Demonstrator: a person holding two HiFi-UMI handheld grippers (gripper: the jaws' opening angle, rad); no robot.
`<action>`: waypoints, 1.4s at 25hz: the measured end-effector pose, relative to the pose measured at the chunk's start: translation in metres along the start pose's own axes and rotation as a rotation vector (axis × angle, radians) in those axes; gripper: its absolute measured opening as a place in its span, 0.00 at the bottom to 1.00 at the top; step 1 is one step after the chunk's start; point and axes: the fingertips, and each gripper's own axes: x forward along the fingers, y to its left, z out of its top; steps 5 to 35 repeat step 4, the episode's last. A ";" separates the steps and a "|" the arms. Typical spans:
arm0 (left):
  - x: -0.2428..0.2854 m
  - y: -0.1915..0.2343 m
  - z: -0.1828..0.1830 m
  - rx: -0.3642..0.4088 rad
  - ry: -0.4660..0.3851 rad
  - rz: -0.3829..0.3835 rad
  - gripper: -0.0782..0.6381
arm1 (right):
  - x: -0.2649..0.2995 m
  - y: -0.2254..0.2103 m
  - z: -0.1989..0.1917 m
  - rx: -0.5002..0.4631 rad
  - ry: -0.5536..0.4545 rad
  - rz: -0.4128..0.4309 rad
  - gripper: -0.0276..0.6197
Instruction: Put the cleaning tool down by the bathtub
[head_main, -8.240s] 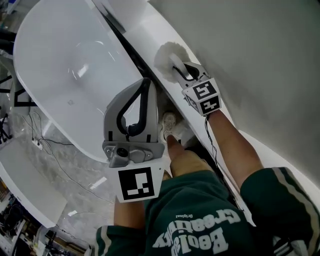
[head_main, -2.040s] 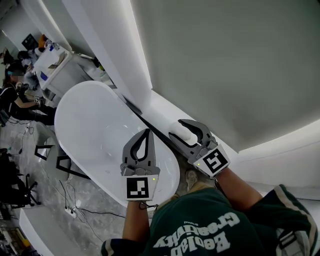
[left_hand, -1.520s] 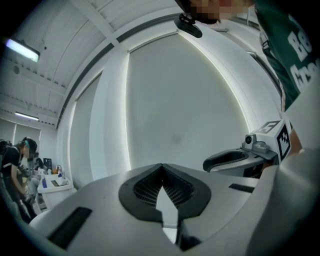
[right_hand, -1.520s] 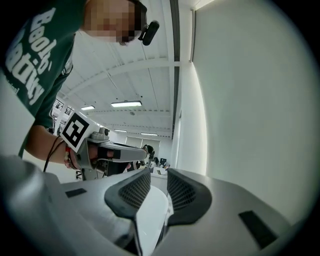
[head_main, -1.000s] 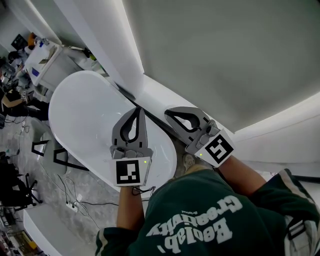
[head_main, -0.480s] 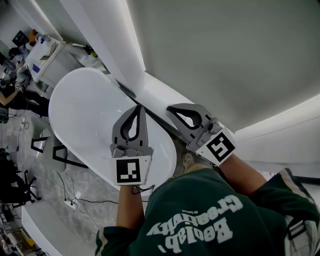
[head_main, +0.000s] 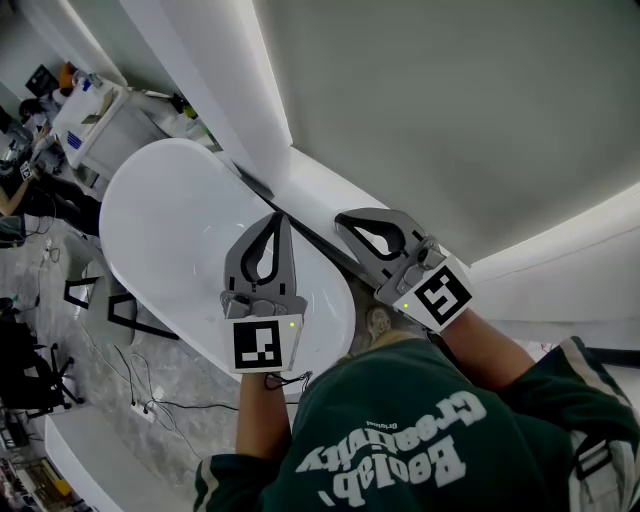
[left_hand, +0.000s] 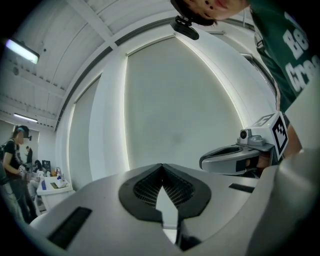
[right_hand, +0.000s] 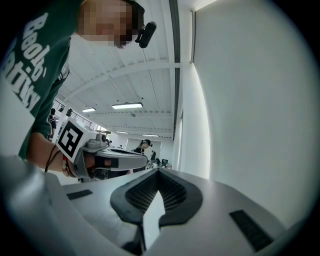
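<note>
The white oval bathtub (head_main: 170, 230) lies below and to the left in the head view. My left gripper (head_main: 274, 216) hangs over the tub's near end, shut, with nothing between its jaws. My right gripper (head_main: 342, 220) is held beside it over the white ledge (head_main: 315, 190) along the wall, also shut and empty. In the left gripper view the left gripper (left_hand: 161, 165) has its pads pressed together, and the right gripper (left_hand: 235, 159) shows at the right. The right gripper view shows the right gripper (right_hand: 159, 171) shut, with the left gripper (right_hand: 117, 161) to its left. No cleaning tool is in view.
A grey wall (head_main: 450, 110) rises behind the ledge. The person's shoe (head_main: 378, 322) stands in the gap between tub and ledge. Desks with people (head_main: 85, 110) are at the far left, and cables (head_main: 150, 405) and a black stand (head_main: 100, 300) lie on the floor beside the tub.
Long before, my right gripper held a fluffy white tool against the ledge; now its jaws are empty and the tool is out of sight. Over the last second nothing has moved.
</note>
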 end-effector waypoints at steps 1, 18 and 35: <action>-0.001 0.002 0.000 0.003 0.001 0.005 0.12 | 0.000 0.001 0.001 -0.002 0.001 0.000 0.07; -0.005 0.006 0.004 0.006 -0.001 0.016 0.12 | 0.000 0.004 0.004 -0.006 0.002 -0.002 0.07; -0.005 0.006 0.004 0.006 -0.001 0.016 0.12 | 0.000 0.004 0.004 -0.006 0.002 -0.002 0.07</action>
